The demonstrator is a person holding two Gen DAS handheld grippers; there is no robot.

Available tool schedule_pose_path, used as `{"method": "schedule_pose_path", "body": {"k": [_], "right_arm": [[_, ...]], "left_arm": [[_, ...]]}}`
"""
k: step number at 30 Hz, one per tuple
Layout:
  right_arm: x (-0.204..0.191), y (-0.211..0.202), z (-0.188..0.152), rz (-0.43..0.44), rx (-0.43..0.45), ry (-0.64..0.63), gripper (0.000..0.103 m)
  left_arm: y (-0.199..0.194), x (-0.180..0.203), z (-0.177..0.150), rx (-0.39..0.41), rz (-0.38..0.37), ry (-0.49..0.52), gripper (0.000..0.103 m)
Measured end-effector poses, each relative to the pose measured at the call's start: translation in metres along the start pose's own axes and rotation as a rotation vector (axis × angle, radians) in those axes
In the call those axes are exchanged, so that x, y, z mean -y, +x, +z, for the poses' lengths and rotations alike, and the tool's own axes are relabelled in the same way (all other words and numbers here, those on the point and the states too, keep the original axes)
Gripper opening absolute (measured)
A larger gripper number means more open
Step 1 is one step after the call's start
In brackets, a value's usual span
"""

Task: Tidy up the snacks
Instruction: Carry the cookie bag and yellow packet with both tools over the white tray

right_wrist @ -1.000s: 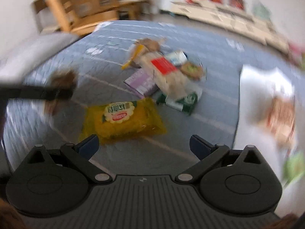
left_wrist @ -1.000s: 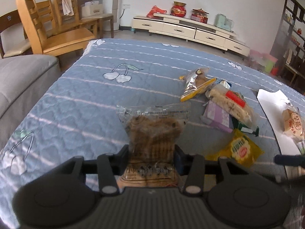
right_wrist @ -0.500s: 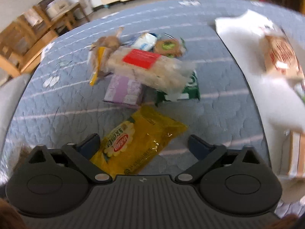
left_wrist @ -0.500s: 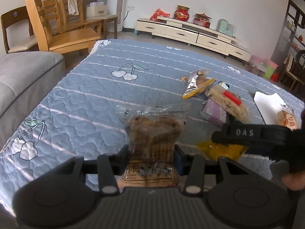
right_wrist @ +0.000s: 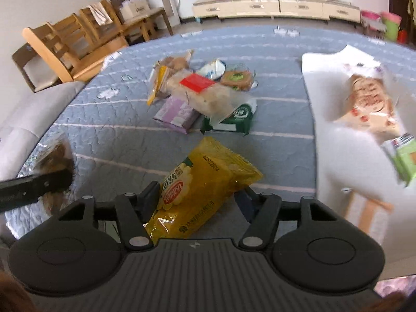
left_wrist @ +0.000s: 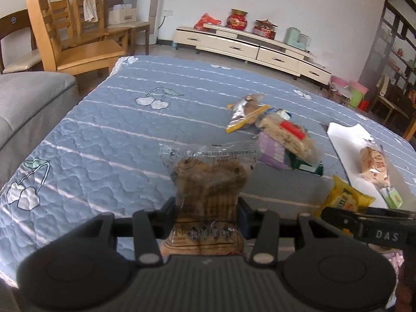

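My left gripper [left_wrist: 206, 208] is clamped on the clear-wrapped brown cake packet [left_wrist: 208, 182] above the bare left stretch of blue quilted cover [left_wrist: 104, 135], while my right gripper [right_wrist: 196, 199] brackets the yellow crinkly snack bag [right_wrist: 205, 182], fingers apart, beside the white sheet's edge [right_wrist: 316, 140].

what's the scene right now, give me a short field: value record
surface: blue quilted cover
left gripper: shut on clear bag of brown snack
right gripper: around the yellow snack bag, grip not confirmed
loose pile: purple pack, green pack, clear pack with red label
white sheet: holds orange-print snack
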State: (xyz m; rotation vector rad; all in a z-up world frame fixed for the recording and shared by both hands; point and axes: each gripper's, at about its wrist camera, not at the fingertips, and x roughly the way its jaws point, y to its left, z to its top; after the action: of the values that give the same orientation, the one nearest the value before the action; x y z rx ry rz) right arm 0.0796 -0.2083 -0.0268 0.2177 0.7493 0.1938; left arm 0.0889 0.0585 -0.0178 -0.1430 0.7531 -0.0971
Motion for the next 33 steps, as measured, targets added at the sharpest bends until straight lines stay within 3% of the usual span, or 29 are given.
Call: {"method": "schedule_pose_path", "body": {"k": [18,33], "right_arm": [[0.014,-0.086,-0.01,-0.057,0.153,-0.04,0.077],[0.029,-0.109,-0.023,-0.087,0.215,-0.043,0.077]], "left_arm": [[-0.054,0.048,-0.004,0.065,-0.04,0.086,0.046],[-0.083,0.085,-0.013,0.089,-0.076,0.136,0.046]]}}
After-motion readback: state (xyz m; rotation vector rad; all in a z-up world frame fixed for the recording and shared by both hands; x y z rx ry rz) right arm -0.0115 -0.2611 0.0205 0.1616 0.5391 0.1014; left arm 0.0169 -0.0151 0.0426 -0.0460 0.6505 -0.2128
